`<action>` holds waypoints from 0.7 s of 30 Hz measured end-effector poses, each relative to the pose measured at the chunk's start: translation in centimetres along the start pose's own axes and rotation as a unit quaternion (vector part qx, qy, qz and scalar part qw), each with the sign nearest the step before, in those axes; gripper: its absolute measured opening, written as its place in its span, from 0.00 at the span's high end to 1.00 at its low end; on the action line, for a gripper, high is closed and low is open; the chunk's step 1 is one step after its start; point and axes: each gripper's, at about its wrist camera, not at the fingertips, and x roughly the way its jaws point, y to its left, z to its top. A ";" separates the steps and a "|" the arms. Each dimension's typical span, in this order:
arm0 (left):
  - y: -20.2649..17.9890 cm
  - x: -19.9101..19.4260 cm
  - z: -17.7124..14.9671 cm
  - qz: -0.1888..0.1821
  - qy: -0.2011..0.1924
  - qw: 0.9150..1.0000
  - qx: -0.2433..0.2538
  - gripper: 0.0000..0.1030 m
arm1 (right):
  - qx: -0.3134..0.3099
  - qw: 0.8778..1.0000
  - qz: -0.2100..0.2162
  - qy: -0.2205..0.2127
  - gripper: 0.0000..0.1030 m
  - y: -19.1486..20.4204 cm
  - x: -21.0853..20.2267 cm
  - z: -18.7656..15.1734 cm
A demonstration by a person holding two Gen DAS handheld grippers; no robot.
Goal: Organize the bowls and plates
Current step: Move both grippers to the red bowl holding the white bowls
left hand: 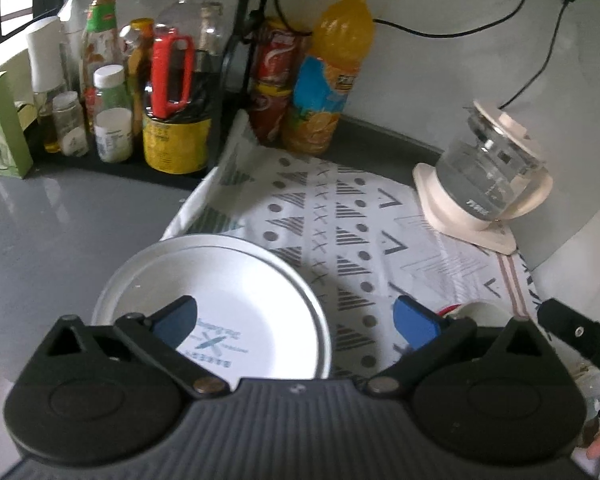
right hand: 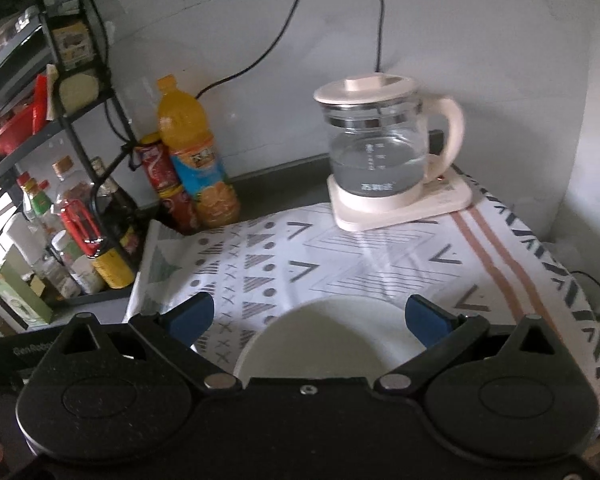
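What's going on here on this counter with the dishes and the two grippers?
A person is sorting dishes with two handheld grippers. The left gripper is open over the white plate, gripping nothing. The right gripper is open above a white bowl, also empty. Both dishes sit on the patterned cloth, with a glass kettle at the back. Nothing is lifted or stacked yet.

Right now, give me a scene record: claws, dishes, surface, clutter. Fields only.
left claw: open, above the plate, holding nothing
right claw: open, above the bowl, holding nothing
plate: white, printed logo, lying partly on the cloth
bowl: white, upright on the cloth
cloth: patterned, over a grey counter
kettle: glass, on its base, back right
juice bottle: orange, against the wall
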 end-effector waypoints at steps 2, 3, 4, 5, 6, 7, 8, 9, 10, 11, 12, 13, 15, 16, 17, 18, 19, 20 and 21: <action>-0.8 -0.1 -0.2 -0.004 -0.004 1.000 0.005 0.00 | 0.002 1.000 -0.005 0.000 0.00 -0.7 -0.2 -0.2; -1.2 -0.1 -0.2 -0.008 -0.004 1.000 0.007 0.00 | 0.004 1.000 -0.007 -0.001 0.00 -1.0 -0.4 -0.2; -1.4 -0.1 -0.3 -0.011 -0.003 1.000 0.008 0.00 | 0.006 1.000 -0.010 -0.002 0.00 -1.3 -0.5 -0.3; -1.7 -0.1 -0.3 -0.016 -0.001 1.000 0.009 0.00 | 0.007 1.000 -0.012 0.000 0.00 -1.6 -0.5 -0.4; -2.0 -0.1 -0.4 -0.020 0.001 1.000 0.009 0.00 | 0.008 1.000 -0.014 0.002 0.00 -1.9 -0.6 -0.5; -2.3 0.0 -0.5 -0.024 0.003 1.000 0.009 0.00 | 0.010 1.000 -0.015 0.005 0.00 -2.1 -0.6 -0.6; -2.6 0.0 -0.6 -0.029 0.006 1.000 0.010 0.00 | 0.011 1.000 -0.016 0.008 0.00 -2.4 -0.7 -0.6; -3.0 0.1 -0.7 -0.033 0.009 0.999 0.013 0.00 | 0.012 1.000 -0.016 0.010 0.00 -2.6 -0.7 -0.7; -3.4 0.1 -0.8 -0.036 0.012 0.999 0.020 0.00 | 0.014 1.000 -0.017 0.011 0.00 -2.9 -0.8 -0.7; -3.8 0.1 -0.9 -0.036 0.015 0.999 0.027 0.00 | 0.014 1.000 -0.018 0.014 0.00 -3.1 -0.7 -0.9; -4.1 0.2 -1.0 -0.034 0.018 0.999 0.033 0.00 | 0.015 1.000 -0.017 0.017 0.00 -3.3 -0.7 -1.0; -4.4 0.3 -1.1 -0.031 0.019 0.999 0.036 0.00 | 0.016 1.000 -0.018 0.020 0.00 -3.5 -0.8 -1.1; -4.8 0.4 -1.2 -0.027 0.020 0.999 0.032 0.00 | 0.020 0.999 -0.022 0.026 0.00 -3.9 -0.7 -1.3; -4.9 0.5 -1.1 -0.025 0.022 0.999 0.027 0.00 | 0.022 0.999 -0.022 0.029 0.00 -4.2 -0.7 -1.4; -5.1 0.7 -1.2 -0.019 0.026 0.999 0.024 0.00 | 0.027 0.999 -0.020 0.033 0.00 -4.5 -0.7 -1.5; -5.2 0.8 -1.2 -0.017 0.030 0.999 0.023 0.00 | 0.034 0.999 -0.018 0.036 0.00 -4.9 -0.7 -1.6; -5.3 0.9 -1.2 -0.017 0.031 0.999 0.023 0.00 | 0.039 0.998 -0.018 0.040 0.00 -5.2 -0.6 -1.7; -5.6 1.1 -1.3 -0.015 0.032 0.999 0.024 0.00 | 0.043 0.998 -0.022 0.044 0.00 -5.5 -0.6 -1.8; -5.7 1.2 -1.4 -0.016 0.035 0.999 0.027 0.00 | 0.045 0.998 -0.024 0.046 0.01 -5.7 -0.6 -2.0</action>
